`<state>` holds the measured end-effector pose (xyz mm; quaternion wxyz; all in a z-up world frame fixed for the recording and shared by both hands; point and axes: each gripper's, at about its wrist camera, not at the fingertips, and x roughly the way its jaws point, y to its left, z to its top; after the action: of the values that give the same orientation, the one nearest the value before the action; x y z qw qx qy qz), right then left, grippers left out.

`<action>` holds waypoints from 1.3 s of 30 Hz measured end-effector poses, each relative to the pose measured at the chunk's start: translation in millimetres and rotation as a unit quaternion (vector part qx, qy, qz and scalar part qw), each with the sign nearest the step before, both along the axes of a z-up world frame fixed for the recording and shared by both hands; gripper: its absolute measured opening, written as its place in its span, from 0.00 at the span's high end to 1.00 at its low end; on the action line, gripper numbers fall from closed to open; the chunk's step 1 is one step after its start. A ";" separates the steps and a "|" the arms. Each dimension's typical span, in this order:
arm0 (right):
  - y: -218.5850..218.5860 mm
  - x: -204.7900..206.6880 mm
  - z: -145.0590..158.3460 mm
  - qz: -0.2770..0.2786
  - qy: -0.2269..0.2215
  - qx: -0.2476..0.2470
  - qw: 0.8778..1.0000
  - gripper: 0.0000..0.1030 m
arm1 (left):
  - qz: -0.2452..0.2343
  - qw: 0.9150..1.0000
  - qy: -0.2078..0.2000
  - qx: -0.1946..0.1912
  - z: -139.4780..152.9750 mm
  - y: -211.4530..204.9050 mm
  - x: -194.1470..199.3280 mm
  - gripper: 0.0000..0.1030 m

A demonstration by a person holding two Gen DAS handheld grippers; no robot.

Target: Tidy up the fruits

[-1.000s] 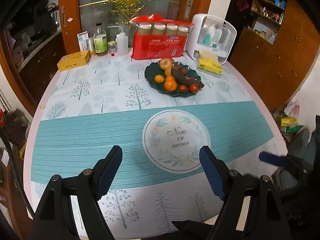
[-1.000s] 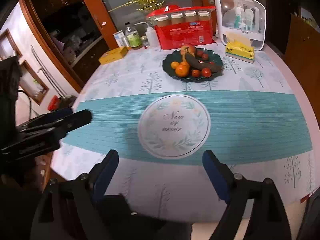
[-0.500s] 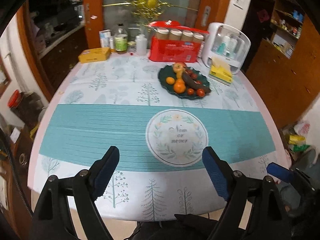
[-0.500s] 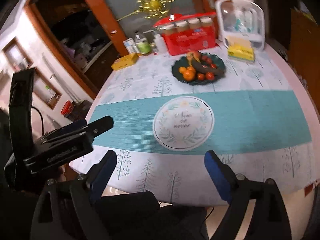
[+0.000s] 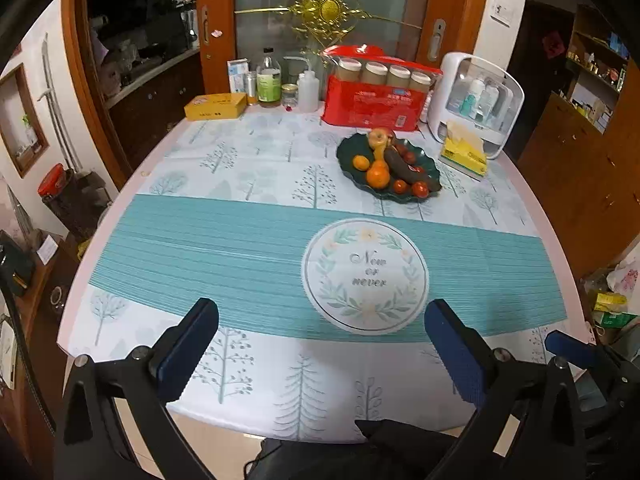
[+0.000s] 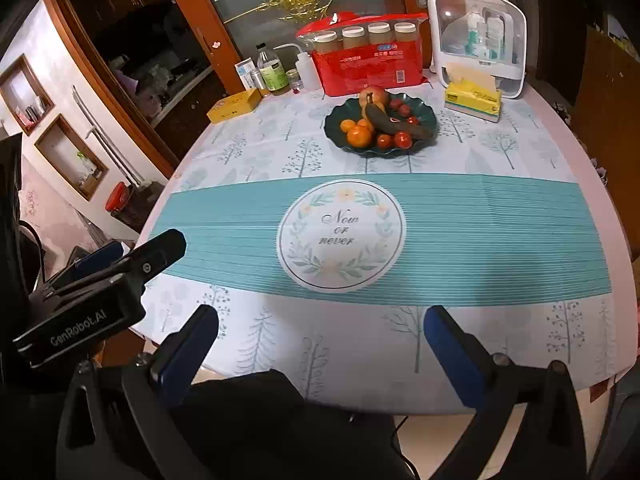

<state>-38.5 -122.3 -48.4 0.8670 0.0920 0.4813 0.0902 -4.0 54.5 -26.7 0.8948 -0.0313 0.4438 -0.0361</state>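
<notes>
A dark green plate stands at the far side of the table, holding an apple, oranges, a dark overripe banana and small red fruits. My left gripper hovers over the near table edge, jaws opening wide, nothing between them. My right gripper hangs beside it at the near edge, jaws also opening, nothing between them. The left gripper shows at the left of the right wrist view.
A red pack of jars, a white storage case, a yellow tissue pack, a yellow box and bottles line the table's far edge. A round printed emblem marks the teal band of the tablecloth.
Both grippers have opened wider and drawn back toward the near table edge. The left wrist view has rolled level. The fruit plate has not moved.
</notes>
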 end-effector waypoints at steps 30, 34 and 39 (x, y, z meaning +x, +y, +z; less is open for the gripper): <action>-11.0 -0.9 1.3 0.000 -0.010 -0.021 1.000 0.00 | -0.001 1.000 -0.009 0.010 -2.7 -18.1 -0.4 0.01; -11.8 0.8 1.2 -0.001 -0.009 -0.024 1.000 0.00 | -0.005 1.000 -0.013 0.014 -2.6 -20.4 -1.2 0.01; -14.2 -0.7 0.6 -0.002 -0.011 -0.026 1.000 0.00 | -0.008 1.000 -0.009 0.015 -4.2 -23.1 -0.6 0.01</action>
<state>-39.2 -136.5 -47.8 0.8747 0.0690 0.4735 0.0773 -4.6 31.4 -30.9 0.8990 -0.0137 0.4362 -0.0369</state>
